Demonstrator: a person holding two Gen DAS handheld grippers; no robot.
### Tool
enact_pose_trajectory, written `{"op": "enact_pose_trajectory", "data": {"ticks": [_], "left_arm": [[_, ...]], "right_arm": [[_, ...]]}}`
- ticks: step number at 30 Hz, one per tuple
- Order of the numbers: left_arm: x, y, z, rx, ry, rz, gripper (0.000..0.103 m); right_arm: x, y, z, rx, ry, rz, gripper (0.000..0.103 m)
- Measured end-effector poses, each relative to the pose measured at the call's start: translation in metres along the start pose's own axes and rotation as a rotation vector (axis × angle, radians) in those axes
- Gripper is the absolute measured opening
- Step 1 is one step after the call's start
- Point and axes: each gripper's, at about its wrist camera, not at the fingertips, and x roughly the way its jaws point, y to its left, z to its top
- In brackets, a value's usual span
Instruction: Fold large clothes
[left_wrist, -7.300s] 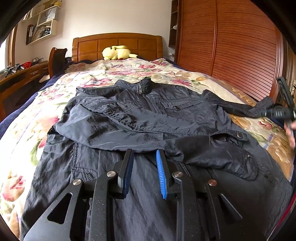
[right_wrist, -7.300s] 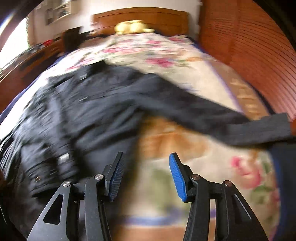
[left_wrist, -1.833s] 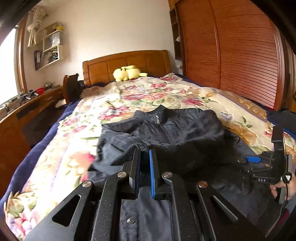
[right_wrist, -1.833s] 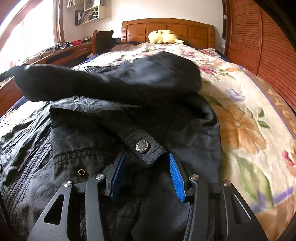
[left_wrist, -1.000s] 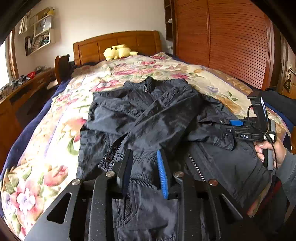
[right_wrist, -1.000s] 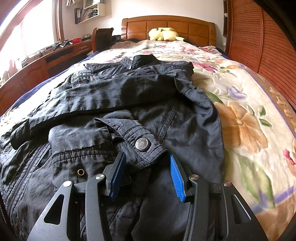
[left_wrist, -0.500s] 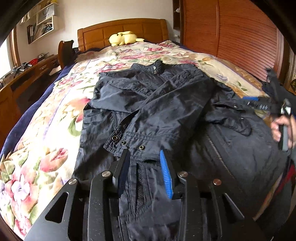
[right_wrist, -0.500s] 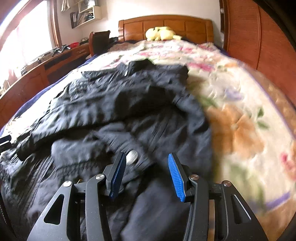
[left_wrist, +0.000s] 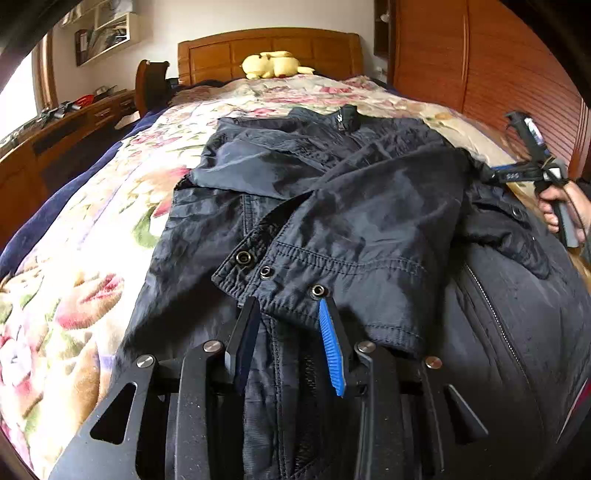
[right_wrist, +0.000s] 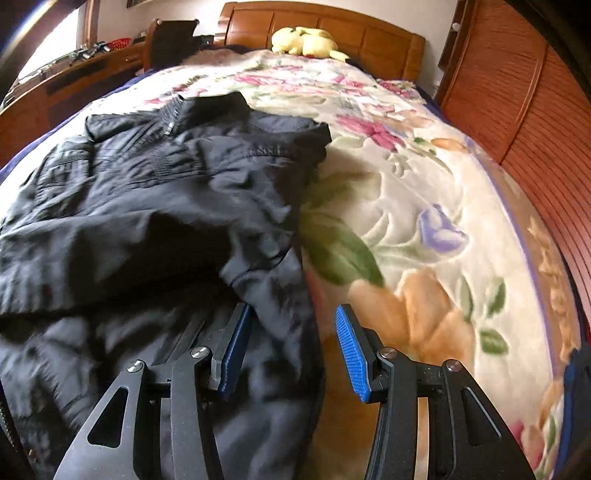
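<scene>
A dark navy jacket (left_wrist: 362, 206) lies face up on the flowered bed, collar toward the headboard, both sleeves folded across its chest. A snap-buttoned sleeve cuff (left_wrist: 295, 284) lies just ahead of my left gripper (left_wrist: 288, 332), which is open and empty over the jacket's lower front. My right gripper (right_wrist: 291, 343) is open and empty at the jacket's (right_wrist: 155, 206) right edge, where the fabric meets the blanket. It also shows in the left wrist view (left_wrist: 532, 166), beside the jacket's right side.
The flowered blanket (right_wrist: 424, 229) covers the bed. A yellow plush toy (left_wrist: 273, 62) sits by the wooden headboard (left_wrist: 266, 48). A slatted wooden wardrobe (left_wrist: 498, 62) stands along the right. A desk (left_wrist: 55, 125) and chair (left_wrist: 151, 85) stand on the left.
My left gripper let go of the sleeve it had carried across the chest and lowered close to its cuff. My right gripper left the other cuff and swung right to the jacket's edge.
</scene>
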Motion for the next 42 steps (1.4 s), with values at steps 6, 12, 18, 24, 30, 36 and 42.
{"op": "enact_pose_trajectory", "data": {"ticks": [6,12,18,24,30,36,42], "left_arm": [[0.004,0.007,-0.004,-0.039,-0.008,-0.028,0.034],[0.005,0.005,-0.005,-0.033,-0.016,-0.022,0.034],[0.008,0.007,-0.003,-0.036,-0.003,-0.032,0.034],[0.008,0.006,-0.003,-0.033,-0.004,-0.029,0.034],[0.008,0.005,-0.002,-0.03,-0.004,-0.025,0.034],[0.008,0.005,-0.002,-0.03,-0.005,-0.025,0.034],[0.009,0.005,-0.003,-0.026,-0.004,-0.028,0.034]], "right_arm": [[0.024,-0.004,0.017,0.023,-0.016,0.001,0.049],[0.032,-0.033,0.009,0.14,-0.003,0.077,0.049],[0.018,-0.022,0.002,0.136,-0.01,0.034,0.049],[-0.046,-0.007,0.012,0.068,-0.155,0.085,0.045],[-0.04,0.02,0.032,0.038,-0.171,0.118,0.031],[0.027,0.022,0.025,0.051,-0.026,0.086,0.03],[0.045,0.027,0.012,0.018,-0.037,0.068,0.028]]}}
